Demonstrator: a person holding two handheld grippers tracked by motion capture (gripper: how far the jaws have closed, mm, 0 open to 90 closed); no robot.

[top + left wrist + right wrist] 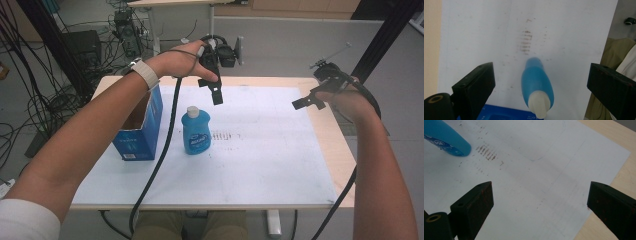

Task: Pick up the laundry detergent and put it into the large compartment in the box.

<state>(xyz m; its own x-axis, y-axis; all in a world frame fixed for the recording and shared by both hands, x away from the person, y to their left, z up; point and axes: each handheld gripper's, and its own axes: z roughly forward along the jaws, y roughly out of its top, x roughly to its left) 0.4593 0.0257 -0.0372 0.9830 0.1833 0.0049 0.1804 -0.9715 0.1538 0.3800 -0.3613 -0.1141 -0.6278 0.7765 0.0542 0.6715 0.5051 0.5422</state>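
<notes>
While both grippers hang in the air above the table, nothing is gripped yet.
Left gripper (pixel 216 95): over the far side of the white sheet, jaws wide apart and empty; its own view looks down on the bottle between them, well below, no contact.
Right gripper (pixel 305 102): off to the right edge of the sheet, jaws spread wide, empty, bare paper under it.
Bottle (pixel 195 131): blue, white cap, standing upright on the sheet (pixel 260 155), just right of the box, apart from it.
Box (pixel 141 127): blue carton, top open, near the left table edge under the left forearm; inside not visible.
Progress: looks like the very start of a pick, probably bottle into box; approach only, no grasp, no lift.
Left to do: lower the left gripper, close on the bottle, carry it, release.
Writing: bottle label has a white logo, too blurred to read; box has small white print low on the front, unreadable.
Sheet marks: brown smudged dashes right of the bottle.
</notes>
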